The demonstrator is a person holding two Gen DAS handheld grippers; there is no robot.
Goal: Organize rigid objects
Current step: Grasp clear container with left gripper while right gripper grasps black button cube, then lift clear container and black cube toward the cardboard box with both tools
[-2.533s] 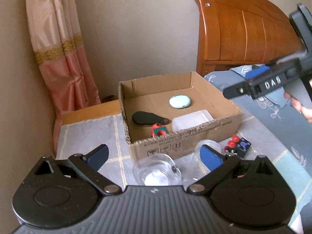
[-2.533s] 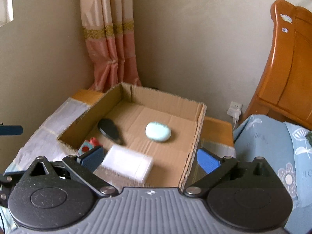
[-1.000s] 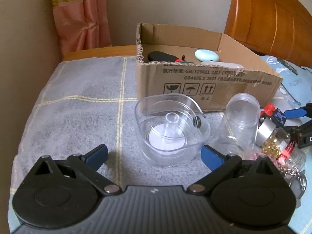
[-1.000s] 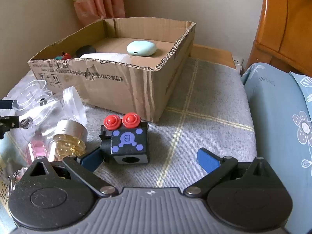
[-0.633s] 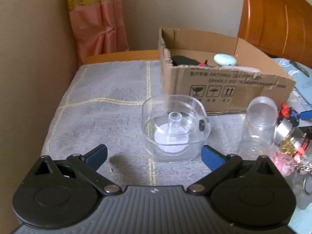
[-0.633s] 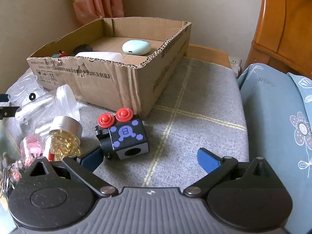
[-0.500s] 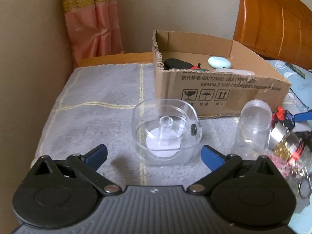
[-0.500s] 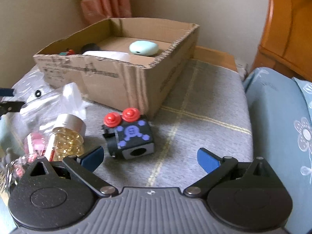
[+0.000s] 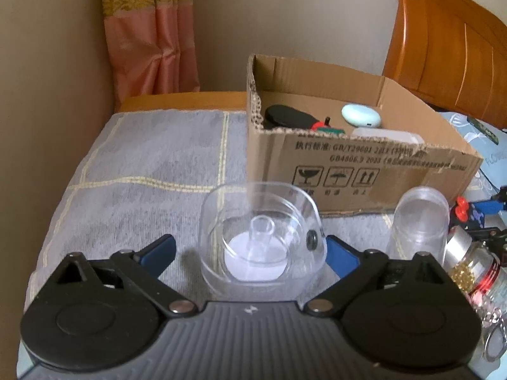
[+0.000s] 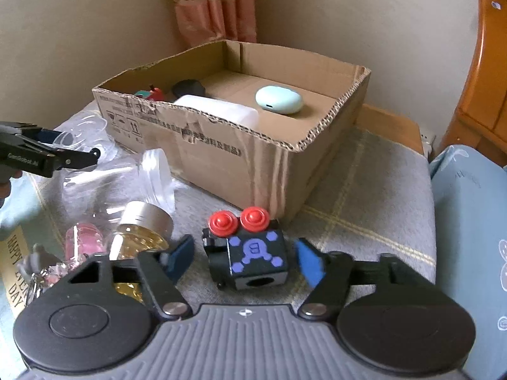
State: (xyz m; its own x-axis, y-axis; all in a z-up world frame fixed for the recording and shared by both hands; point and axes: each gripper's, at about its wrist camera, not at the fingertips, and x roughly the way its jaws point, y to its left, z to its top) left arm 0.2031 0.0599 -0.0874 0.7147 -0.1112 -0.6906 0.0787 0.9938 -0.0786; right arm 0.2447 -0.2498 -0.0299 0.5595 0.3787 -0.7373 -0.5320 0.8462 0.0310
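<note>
My left gripper (image 9: 250,250) is open around a clear plastic container (image 9: 261,237) with a white disc inside, on the grey checked cloth; its right side is next to the right finger. My right gripper (image 10: 242,261) is open with its fingers on either side of a black cube (image 10: 250,253) with red buttons and purple marks; small gaps show on both sides. The cardboard box (image 10: 221,145) stands behind, holding a mint oval case (image 10: 279,99), a white box (image 10: 218,110), a black oval item (image 10: 188,88) and a red-green toy (image 10: 152,94).
A clear jar (image 9: 418,221), a gold-bead bottle with silver cap (image 10: 142,231), a pink bottle (image 10: 84,242) and a keyring lie between the grippers. A blue floral pillow (image 10: 469,221) is right. A wooden headboard (image 9: 450,47) and a wall are behind.
Both grippers came down from above the box to the cloth. My left gripper closed in on the clear container. My right gripper moved forward around the cube and its fingers narrowed.
</note>
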